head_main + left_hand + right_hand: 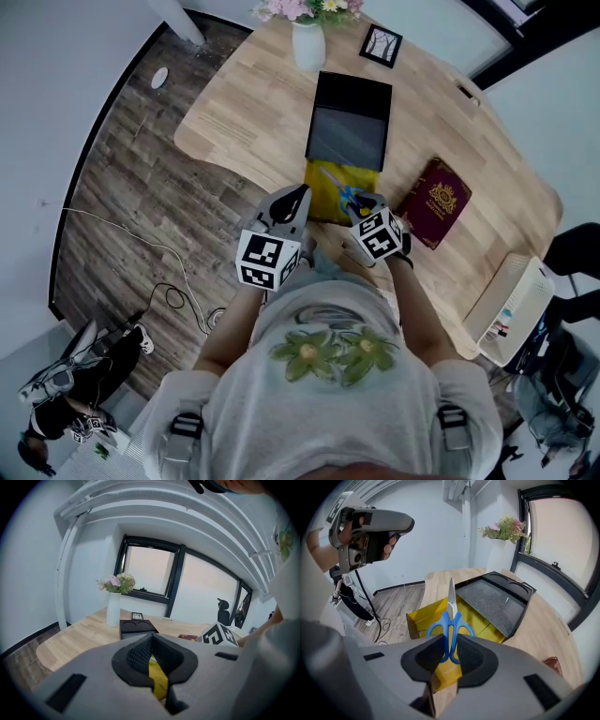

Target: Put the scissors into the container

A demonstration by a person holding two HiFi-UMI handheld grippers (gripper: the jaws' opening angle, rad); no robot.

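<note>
Scissors [451, 620] with blue handles and a closed silver blade stick out forward from my right gripper [450, 645], which is shut on the handles. They hang over the open yellow container [476, 618] at the table's near edge. In the head view the scissors [349, 195] and right gripper [364, 204] are over the container [328, 192]. My left gripper [291, 199] is raised beside the container's left side, its pads together and holding nothing. Below its fingertips [151, 641], a strip of the yellow container [157, 674] shows. The right gripper view has the left gripper [370, 527] high at upper left.
A black tray [349, 122] lies just beyond the container. A white vase of flowers [308, 42] and a small picture frame [381, 45] stand at the far edge. A maroon book [433, 202] lies to the right, a white box [516, 309] at the table's right end.
</note>
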